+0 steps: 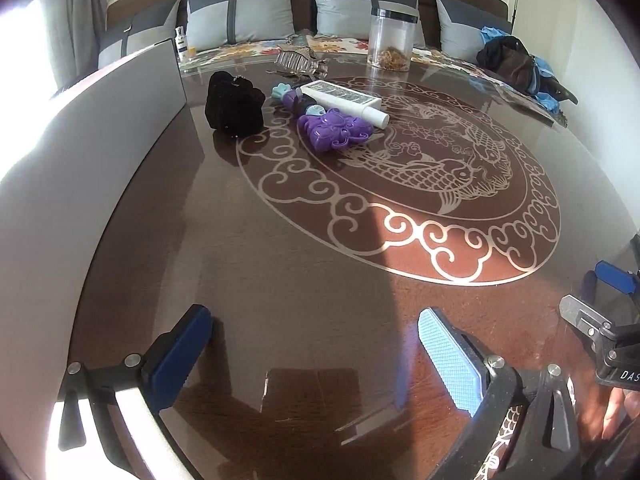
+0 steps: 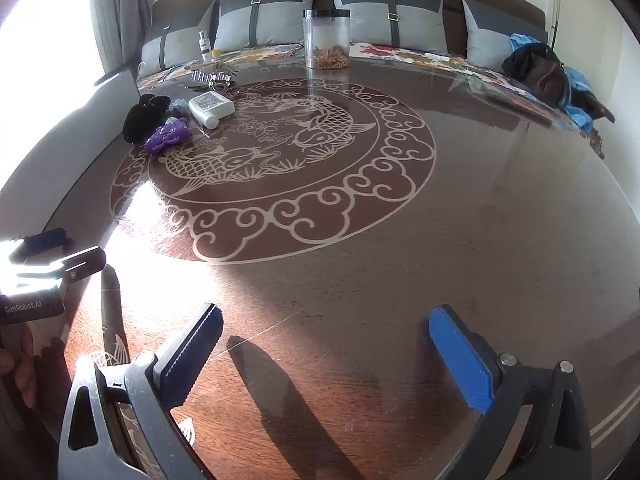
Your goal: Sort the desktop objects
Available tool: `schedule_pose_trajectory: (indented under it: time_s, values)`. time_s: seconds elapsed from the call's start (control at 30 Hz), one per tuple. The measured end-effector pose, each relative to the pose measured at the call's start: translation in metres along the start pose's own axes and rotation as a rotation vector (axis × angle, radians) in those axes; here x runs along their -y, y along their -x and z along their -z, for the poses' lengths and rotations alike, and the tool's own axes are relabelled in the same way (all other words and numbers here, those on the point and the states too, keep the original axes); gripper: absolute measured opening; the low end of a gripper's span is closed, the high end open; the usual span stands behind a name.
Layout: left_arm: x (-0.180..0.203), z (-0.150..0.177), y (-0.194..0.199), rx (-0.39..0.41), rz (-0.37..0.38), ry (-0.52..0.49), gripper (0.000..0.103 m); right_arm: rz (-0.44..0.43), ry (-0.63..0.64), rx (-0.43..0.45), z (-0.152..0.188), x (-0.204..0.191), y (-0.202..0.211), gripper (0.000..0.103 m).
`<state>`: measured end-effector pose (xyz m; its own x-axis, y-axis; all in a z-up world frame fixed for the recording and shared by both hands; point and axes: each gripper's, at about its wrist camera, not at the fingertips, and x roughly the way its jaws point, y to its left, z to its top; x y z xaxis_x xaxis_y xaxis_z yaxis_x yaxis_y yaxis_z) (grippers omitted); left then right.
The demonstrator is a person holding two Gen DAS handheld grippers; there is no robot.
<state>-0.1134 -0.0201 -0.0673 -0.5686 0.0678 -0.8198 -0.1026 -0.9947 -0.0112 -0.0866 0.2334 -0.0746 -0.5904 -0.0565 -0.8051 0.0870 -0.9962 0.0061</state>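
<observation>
At the upper left of both frames, on the dark glossy bench [image 1: 280, 280] with its carp-and-cloud inlay: a cluster of items to sort. Black fuzzy pouch [image 1: 234, 104], leftmost, next to a grey panel [image 1: 100, 128]. Purple toy [image 1: 334, 130], just beside the pouch. White tube [image 1: 346, 100], lying flat, touching the toy's far side. Silver hair clip [image 1: 300, 62], behind the cluster. Clear jar [image 1: 392, 38] with black lid, upright, top centre, apart from the rest. Small white bottle [image 1: 182, 42], far upper left.

Left gripper [image 1: 314, 356], bottom of its frame: fingers spread wide, holding nothing, over bare bench. Right gripper [image 2: 326, 354], bottom of its frame: fingers likewise released, empty. Both well apart from the cluster.

Dark bag [image 2: 540, 68] on blue cloth, upper right.
</observation>
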Motion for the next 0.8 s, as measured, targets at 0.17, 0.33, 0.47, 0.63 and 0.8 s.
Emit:
schedule_pose_trajectory:
  time_s: [0.17,0.33,0.47,0.63,0.8]
  values:
    - [-0.0005,0.0001,0.0,0.001,0.0,0.002,0.103,0.011,0.014,-0.007,-0.0003,-0.0023,-0.0012,0.103]
    - [-0.0007,0.0,-0.0001,0.001,-0.001,0.003,0.103,0.012,0.014,-0.007,-0.0002,-0.0022,-0.0011,0.103]
    - [-0.0006,-0.0001,-0.0005,0.001,-0.001,0.002,0.103,0.012,0.014,-0.007,-0.0003,-0.0022,-0.0011,0.103]
    - [-0.0006,-0.0001,-0.001,0.001,-0.001,0.003,0.103,0.011,0.014,-0.007,-0.0002,-0.0021,-0.0011,0.103]
    - [-0.0006,-0.0001,-0.0009,0.001,-0.001,0.003,0.103,0.012,0.014,-0.007,-0.0001,-0.0022,-0.0011,0.103]
